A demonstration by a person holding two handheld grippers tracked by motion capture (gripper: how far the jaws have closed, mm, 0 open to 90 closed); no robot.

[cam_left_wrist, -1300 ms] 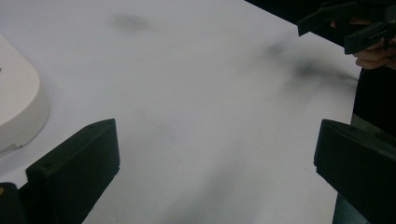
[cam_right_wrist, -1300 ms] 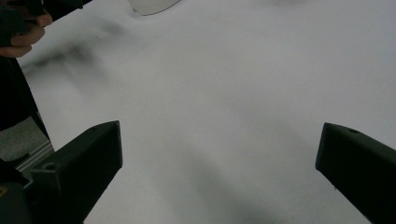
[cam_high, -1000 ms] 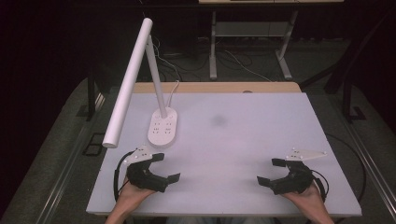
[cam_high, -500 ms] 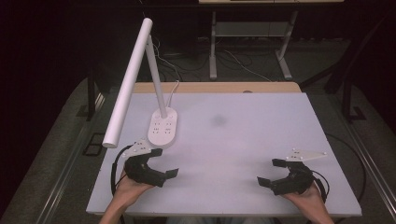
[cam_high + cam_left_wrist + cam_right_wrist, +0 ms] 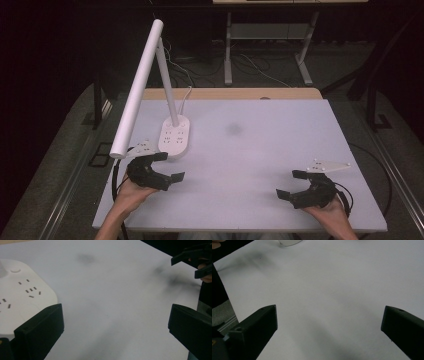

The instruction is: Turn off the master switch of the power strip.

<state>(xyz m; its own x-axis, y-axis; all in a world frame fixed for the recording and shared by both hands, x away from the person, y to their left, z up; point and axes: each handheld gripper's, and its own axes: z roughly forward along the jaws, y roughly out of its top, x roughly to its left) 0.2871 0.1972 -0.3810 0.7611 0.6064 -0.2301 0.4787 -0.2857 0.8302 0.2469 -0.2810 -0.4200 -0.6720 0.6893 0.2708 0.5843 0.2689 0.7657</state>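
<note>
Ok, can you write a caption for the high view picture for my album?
Two open black grippers, left and right, rest near a white desk lamp on a white table.

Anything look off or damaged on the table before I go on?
Only a faint dark smudge on the white table, right of the lamp base. The lamp stands upright; both tongs are open, holding nothing.

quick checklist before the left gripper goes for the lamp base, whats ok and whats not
1. Left gripper open: ok, jaws wide apart.
2. Right gripper open and holding nothing: ok.
3. Lamp base flat on the table: ok.
4. Left gripper close to the base: ok, the base lies just beside its jaw in the left gripper view.
5. Lamp arm overhangs the left hand: not ok, mind it when lifting.
6. Lamp cord slack: cannot tell.
</note>
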